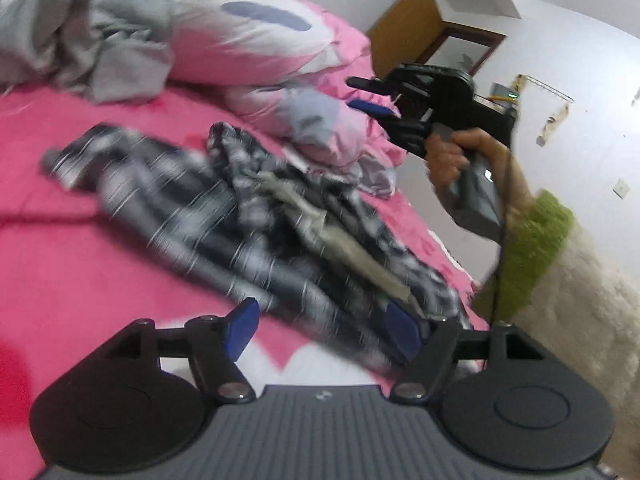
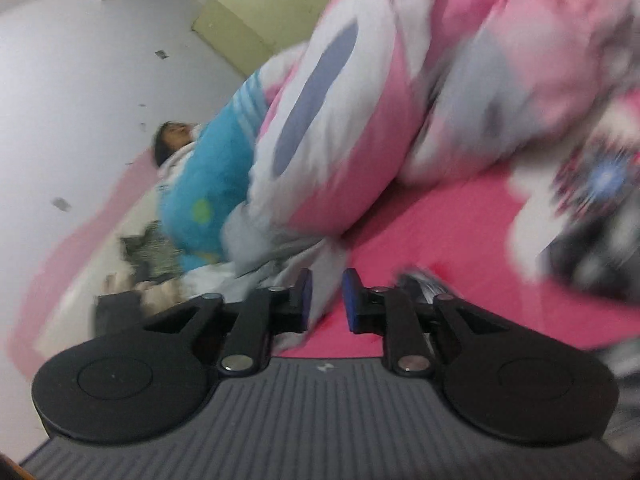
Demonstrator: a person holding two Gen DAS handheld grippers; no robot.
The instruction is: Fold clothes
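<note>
On the pink bed point(image 1: 60, 248), one dark patterned garment point(image 1: 248, 216) lies crumpled, just ahead of the left claw point(image 1: 322, 330).

Its long axis runs from far left to near right. The left claw gapes wide and empty, nearest it; the right claw point(image 2: 326, 300), slightly parted, holds nothing. One grey garment point(image 1: 100, 48) sits far left.

L claw point(image 1: 322, 330) wide open, low over the bed point(image 1: 80, 240). R claw point(image 2: 326, 300) slightly apart, empty, held by hand point(image 1: 450, 156) above bed's far side.
</note>
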